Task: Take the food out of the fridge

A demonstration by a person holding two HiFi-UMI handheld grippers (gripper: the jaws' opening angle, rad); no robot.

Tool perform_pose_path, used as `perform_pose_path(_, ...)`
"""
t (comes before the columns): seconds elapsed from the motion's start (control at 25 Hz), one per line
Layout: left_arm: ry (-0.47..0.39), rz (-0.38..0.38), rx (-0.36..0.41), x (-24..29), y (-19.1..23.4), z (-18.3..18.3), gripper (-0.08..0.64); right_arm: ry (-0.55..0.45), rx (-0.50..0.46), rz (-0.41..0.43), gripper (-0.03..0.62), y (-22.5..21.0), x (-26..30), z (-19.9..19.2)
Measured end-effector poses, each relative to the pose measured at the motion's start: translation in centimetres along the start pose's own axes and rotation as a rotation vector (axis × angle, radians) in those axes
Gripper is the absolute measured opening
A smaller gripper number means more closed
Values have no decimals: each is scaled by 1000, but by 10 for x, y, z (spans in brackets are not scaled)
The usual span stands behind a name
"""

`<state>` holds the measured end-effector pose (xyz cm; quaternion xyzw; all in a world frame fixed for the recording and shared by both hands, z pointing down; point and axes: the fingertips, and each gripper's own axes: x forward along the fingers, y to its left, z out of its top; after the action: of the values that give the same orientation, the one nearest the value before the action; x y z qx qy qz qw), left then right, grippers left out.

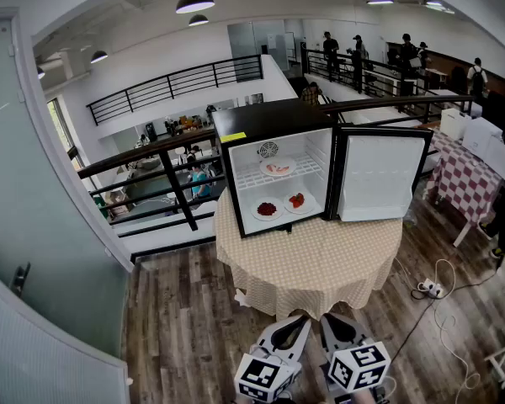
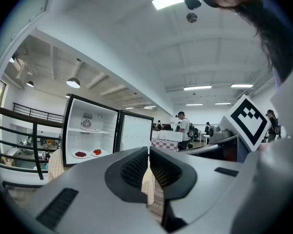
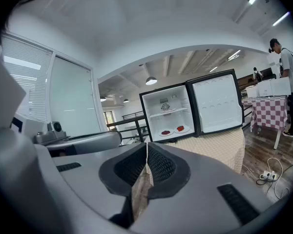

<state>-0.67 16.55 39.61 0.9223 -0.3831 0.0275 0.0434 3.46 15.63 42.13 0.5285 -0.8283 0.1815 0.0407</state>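
Though blurred in gripper views, upper plate [image 1: 278, 168] perhaps holds meat

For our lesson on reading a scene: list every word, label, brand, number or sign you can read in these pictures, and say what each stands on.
Nothing here can be read as text.
Yellow sticker on the top front corner of the small black fridge: too small to read.
Black-and-white square markers on the cubes of the left tool and right tool: patterns only, no letters or numbers.
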Motion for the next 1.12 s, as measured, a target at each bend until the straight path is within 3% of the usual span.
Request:
perform_pose_path(0.44,-6,30,-23,-7,7,-1,21,-7,0,-6,23,1,1,0)
perform_pose_path(1.12,11,-7,-6,-18,39,-9,21,-20,-7,-56,23,9,28,-7)
